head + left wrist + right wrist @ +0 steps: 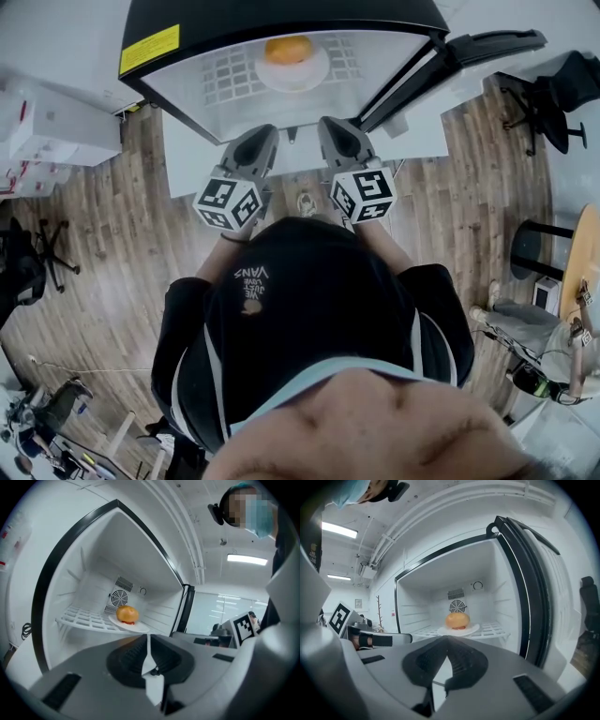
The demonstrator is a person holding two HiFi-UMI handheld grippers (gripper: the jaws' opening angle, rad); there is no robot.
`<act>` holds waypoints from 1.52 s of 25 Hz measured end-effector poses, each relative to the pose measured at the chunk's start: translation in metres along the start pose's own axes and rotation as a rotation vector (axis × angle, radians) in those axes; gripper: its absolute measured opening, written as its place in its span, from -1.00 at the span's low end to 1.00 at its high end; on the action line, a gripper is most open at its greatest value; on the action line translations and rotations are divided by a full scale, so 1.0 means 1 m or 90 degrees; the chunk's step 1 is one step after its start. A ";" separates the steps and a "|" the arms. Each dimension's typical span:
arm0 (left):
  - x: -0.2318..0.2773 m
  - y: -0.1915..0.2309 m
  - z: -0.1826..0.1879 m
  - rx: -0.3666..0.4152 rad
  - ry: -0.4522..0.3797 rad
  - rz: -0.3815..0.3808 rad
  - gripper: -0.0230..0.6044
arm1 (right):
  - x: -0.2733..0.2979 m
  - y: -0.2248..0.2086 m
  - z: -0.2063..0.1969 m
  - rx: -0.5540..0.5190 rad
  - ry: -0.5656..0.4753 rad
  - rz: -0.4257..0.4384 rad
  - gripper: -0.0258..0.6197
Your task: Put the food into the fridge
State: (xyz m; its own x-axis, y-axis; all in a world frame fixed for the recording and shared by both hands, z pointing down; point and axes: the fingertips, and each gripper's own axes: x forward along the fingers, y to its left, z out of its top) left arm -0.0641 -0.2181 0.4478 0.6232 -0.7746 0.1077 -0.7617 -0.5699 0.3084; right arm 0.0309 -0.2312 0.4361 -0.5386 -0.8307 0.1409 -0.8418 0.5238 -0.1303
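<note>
Food: a round orange-brown bun [289, 49] with a thin red layer at its base lies on a round white plate [314, 73]. The plate rests on the white grid shelf [220, 80] inside the open black-framed white fridge [178, 89].
Left tool: the grey left tool [266, 133] has its jaws closed together with nothing between them. It sits outside the fridge, in front of the opening.
Right tool: the grey right tool [330, 125] is also closed on nothing, just beside the left tool and pointing into the fridge.
Bun and tools: the bun [127, 614] lies ahead of both tips and well apart from them. In the head view it sits roughly midway between the two tools' lines. Neither tool touches the plate [473, 629].
Door: the black-edged fridge door [487, 45] stands open on the person's right.
Back wall: a round fan grille [458, 606] shows just behind the bun.
Hard to make out: what the red layer under the bun is cannot be told. In the head view the fridge's black top cuts off the rear of the shelf.
</note>
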 end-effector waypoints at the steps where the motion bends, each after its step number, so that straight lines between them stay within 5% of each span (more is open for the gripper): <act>1: -0.002 -0.001 0.000 0.001 -0.001 -0.002 -0.82 | -0.003 0.001 -0.001 0.000 0.000 -0.004 -0.88; 38: -0.096 -0.046 -0.028 -0.008 -0.008 -0.060 -0.86 | -0.098 0.071 -0.023 -0.005 -0.016 -0.081 -0.88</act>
State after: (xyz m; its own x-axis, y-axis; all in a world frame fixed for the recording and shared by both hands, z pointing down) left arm -0.0838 -0.1102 0.4501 0.6894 -0.7214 0.0660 -0.6976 -0.6366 0.3288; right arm 0.0228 -0.1079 0.4359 -0.4269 -0.8946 0.1318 -0.9034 0.4155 -0.1054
